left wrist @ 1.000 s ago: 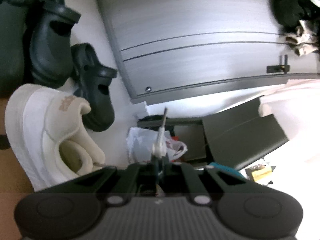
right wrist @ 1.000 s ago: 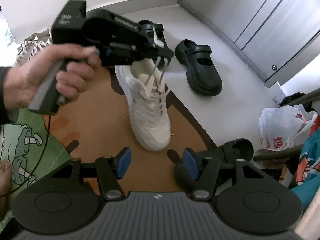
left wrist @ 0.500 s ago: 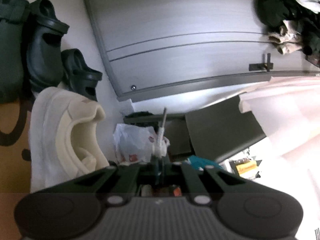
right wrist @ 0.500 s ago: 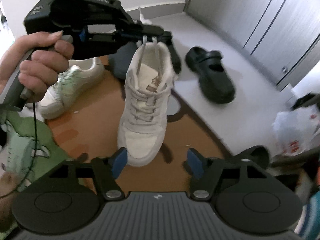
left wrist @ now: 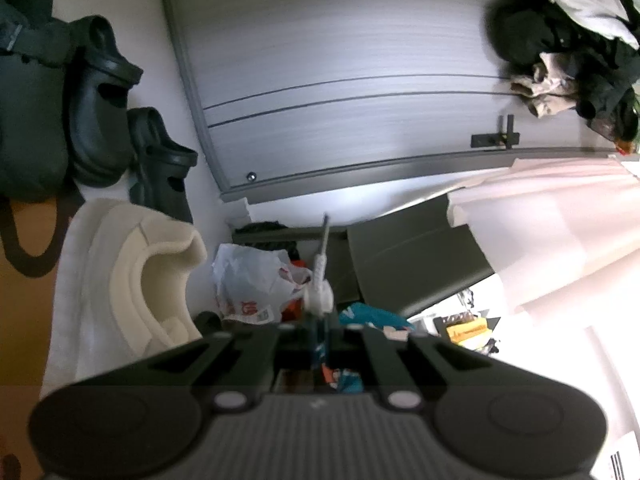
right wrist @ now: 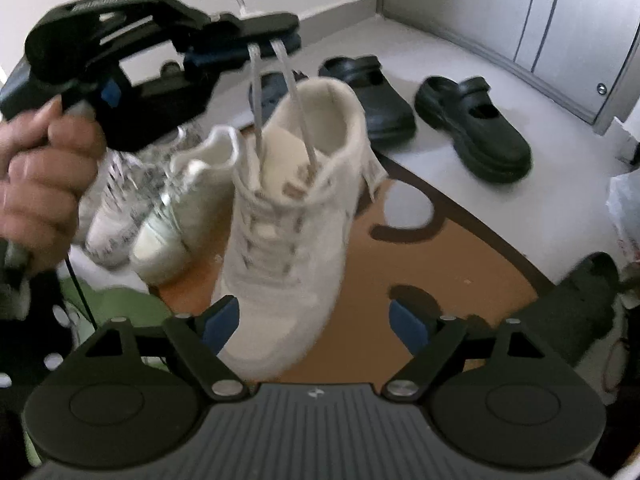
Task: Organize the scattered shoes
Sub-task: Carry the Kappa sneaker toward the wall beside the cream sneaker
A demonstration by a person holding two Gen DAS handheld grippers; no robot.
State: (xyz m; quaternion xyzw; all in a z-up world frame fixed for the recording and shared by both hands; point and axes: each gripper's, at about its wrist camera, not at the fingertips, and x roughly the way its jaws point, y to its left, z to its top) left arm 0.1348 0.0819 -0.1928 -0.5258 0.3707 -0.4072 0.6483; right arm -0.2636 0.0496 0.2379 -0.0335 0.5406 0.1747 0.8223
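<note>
Above the mat (right wrist: 460, 264), left fingers (right wrist: 276, 28) pinch sneaker laces (right wrist: 256, 92); right fingers (right wrist: 408, 322) spread.

Black plastic right tool (right wrist: 316, 320): 2 blue pads, silver screws, ribbed grey housing.

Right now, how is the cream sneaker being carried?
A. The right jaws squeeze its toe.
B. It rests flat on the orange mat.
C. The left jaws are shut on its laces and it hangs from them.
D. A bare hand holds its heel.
C: in the right wrist view the left gripper is shut on the laces, the cream sneaker hangs below, and the right gripper is open.
</note>
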